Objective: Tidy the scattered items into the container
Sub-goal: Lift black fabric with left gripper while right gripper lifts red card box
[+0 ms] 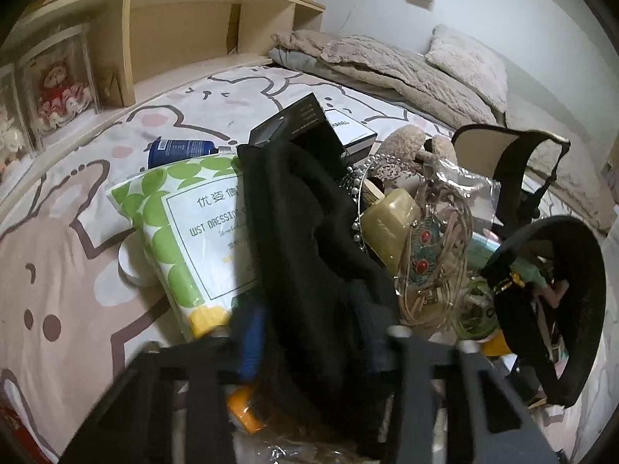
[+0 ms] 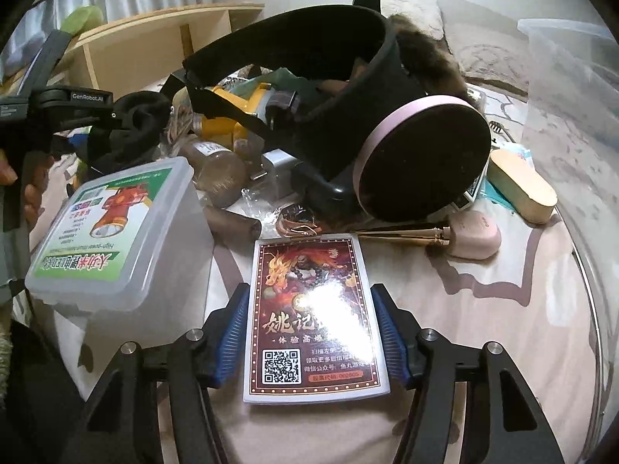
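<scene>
In the left wrist view my left gripper (image 1: 309,332) is low in the frame, shut on a black cloth (image 1: 301,232) that drapes over the pile and fills the gap between its fingers. In the right wrist view my right gripper (image 2: 313,328) is shut on a flat red pack of cards with a dragon print (image 2: 309,309). Its blue pads (image 2: 234,328) press on the pack's two long edges as it lies on the bed. A clear plastic container (image 2: 561,77) stands at the far right. The left gripper (image 2: 50,100), held by a hand, shows at the left edge.
Scattered on the printed bedsheet (image 1: 58,270) are a green-dotted tissue pack (image 1: 174,224), blue tube (image 1: 178,150), black box (image 1: 294,123), plush toy (image 1: 410,147) and bagged necklace (image 1: 425,251). A lamp box (image 2: 112,224), pink-rimmed round case (image 2: 421,158), pink pouch (image 2: 472,232) and wooden brush (image 2: 518,189) lie nearby.
</scene>
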`<state>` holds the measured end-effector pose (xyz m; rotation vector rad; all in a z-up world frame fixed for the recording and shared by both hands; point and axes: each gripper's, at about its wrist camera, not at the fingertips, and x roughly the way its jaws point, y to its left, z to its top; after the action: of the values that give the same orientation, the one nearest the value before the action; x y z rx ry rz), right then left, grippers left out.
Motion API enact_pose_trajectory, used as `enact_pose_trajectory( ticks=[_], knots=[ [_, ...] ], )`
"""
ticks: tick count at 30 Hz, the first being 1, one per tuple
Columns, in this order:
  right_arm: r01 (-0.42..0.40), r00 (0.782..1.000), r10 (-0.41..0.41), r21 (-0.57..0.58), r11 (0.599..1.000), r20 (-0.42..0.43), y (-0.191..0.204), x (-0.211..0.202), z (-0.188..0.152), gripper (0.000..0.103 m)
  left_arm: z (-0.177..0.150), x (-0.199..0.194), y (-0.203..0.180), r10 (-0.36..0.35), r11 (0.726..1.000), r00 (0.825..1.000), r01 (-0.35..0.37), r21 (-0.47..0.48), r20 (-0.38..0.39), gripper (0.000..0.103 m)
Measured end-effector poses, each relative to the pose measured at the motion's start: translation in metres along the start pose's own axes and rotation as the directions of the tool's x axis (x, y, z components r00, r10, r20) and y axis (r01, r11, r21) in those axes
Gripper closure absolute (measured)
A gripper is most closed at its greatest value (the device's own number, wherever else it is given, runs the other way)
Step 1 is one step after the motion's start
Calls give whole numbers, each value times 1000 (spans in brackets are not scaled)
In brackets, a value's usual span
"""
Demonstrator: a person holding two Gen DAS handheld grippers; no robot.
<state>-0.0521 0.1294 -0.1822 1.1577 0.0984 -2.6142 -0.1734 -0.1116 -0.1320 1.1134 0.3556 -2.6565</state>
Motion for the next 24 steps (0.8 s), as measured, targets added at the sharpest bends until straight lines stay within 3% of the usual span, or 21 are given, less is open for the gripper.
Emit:
enact_pose_trajectory(
  ticks=[6, 16, 24],
  knots=[
    [-5, 1000, 5, -1, 1000, -14, 1, -7, -3, 42, -4, -5, 13, -83, 995, 996, 84, -60, 7, 79],
    [-26, 1000, 27, 32, 999, -13, -10, -17, -3, 42, -15, -22, 9, -89, 996, 996, 90, -29, 27, 79],
    [-32, 999, 32, 58, 998, -3, -14, -18, 0, 42, -18, -32, 6, -54, 999, 997, 54, -4, 51, 80]
  ],
)
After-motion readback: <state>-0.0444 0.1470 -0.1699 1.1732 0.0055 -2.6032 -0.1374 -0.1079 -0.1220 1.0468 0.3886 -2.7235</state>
